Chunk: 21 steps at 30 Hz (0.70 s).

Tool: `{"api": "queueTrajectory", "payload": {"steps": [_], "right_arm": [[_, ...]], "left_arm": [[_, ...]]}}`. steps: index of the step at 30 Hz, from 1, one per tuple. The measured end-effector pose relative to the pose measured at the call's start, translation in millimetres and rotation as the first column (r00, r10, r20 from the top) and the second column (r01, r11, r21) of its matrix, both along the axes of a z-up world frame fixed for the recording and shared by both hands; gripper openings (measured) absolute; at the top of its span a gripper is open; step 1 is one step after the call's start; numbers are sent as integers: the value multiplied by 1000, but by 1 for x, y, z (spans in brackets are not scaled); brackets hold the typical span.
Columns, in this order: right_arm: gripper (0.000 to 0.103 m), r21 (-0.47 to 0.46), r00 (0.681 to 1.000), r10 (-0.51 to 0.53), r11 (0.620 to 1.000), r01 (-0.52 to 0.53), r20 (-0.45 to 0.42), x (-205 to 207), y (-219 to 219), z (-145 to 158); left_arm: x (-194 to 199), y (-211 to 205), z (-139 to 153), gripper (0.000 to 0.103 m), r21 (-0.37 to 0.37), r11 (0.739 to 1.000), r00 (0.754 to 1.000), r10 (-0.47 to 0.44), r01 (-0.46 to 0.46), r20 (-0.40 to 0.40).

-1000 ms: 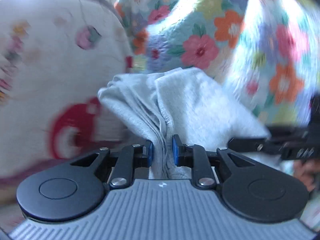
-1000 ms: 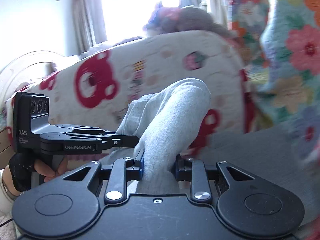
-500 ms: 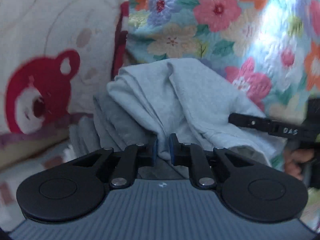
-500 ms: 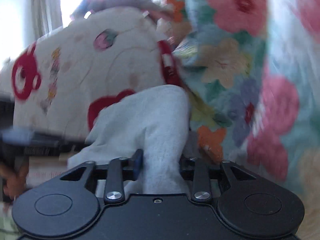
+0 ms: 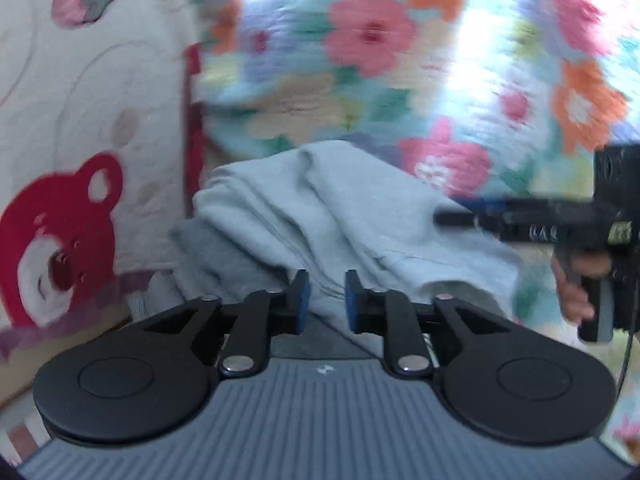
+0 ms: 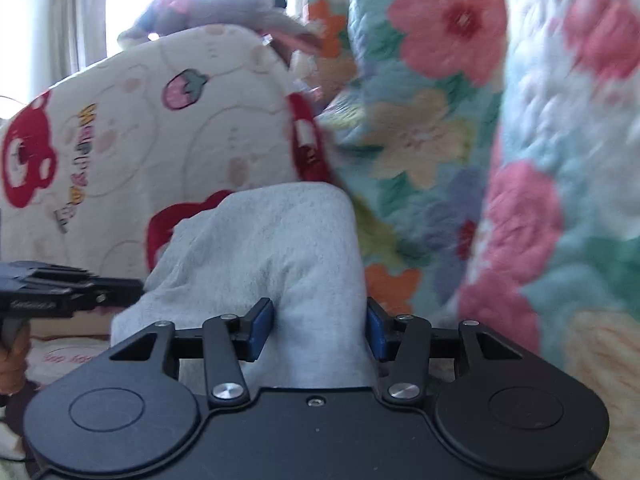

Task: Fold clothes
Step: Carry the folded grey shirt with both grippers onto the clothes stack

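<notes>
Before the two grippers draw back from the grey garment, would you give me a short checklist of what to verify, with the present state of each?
1. Left gripper releasing: jaws opening, grey garment between the blue pads, small gaps showing. Ok.
2. Right gripper releasing: jaws opening, but cloth fills the gap and brushes the pads. Cannot tell if free.
3. Garment folded: bundled in layers with loose creases. Cannot tell if neat.
4. Garment resting on a surface: its underside is hidden. Cannot tell.
5. Grippers apart from each other: the right one sits off to the side of the garment. Ok.
6. Floral quilt clear of the jaws. Ok.
</notes>
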State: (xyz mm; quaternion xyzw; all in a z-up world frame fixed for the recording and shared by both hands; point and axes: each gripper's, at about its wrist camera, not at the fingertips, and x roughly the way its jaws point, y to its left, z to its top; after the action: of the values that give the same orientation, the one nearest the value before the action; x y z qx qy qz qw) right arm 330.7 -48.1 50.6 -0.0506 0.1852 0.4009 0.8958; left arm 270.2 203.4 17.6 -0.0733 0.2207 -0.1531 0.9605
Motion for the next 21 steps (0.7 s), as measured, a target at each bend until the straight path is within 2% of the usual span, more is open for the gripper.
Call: {"api": "queueTrajectory", "payload": {"steps": [2, 5, 8, 9, 12, 13, 14, 15, 17, 19, 20, 21], "right_arm": [[53, 35, 997, -49, 998, 47, 55, -21, -4, 9], [53, 68, 993, -13, 998, 4, 118, -55, 2, 15], [53, 2, 995, -8, 1000, 8, 95, -61, 24, 7], [53, -24, 996, -11, 1000, 13, 88, -63, 31, 1], [53, -109, 997, -18, 994, 26, 76, -72, 50, -21], [52, -137, 997, -21, 990, 31, 72, -75, 56, -28], [46, -165, 997, -24, 986, 35, 68, -78, 62, -35], [44, -151, 998, -9, 988, 17, 55, -82, 60, -36], [43, -108, 999, 51, 993, -50, 5, -89, 49, -39], [48, -93, 994, 103, 990, -105, -33, -97, 40, -43], [48, -103, 993, 112, 988, -114, -23, -102, 36, -44], [48, -74, 993, 117, 990, -119, -27, -105, 28, -41]], "left_arm": [[-3, -2, 7, 20, 54, 999, 1000, -6, 5, 10], [6, 4, 25, 25, 18, 999, 999, -27, 26, 44], [29, 2, 44, 28, 26, 999, 996, -40, 38, 85], [42, -2, 50, 33, 38, 996, 994, -84, 81, 74], [80, -26, 51, 31, 165, 971, 985, -169, 171, -26], [89, -37, 48, 30, 244, 957, 988, -147, 154, -45], [97, -44, 43, 32, 289, 945, 987, -140, 155, -73], [105, -47, 38, 32, 310, 940, 988, -118, 143, -98], [112, -45, 32, 32, 285, 953, 991, -76, 106, -114], [117, -43, 26, 32, 257, 963, 990, -49, 82, -132], [118, -41, 23, 32, 243, 967, 989, -43, 77, -142], [119, -40, 21, 32, 252, 965, 990, -36, 71, -139]]}}
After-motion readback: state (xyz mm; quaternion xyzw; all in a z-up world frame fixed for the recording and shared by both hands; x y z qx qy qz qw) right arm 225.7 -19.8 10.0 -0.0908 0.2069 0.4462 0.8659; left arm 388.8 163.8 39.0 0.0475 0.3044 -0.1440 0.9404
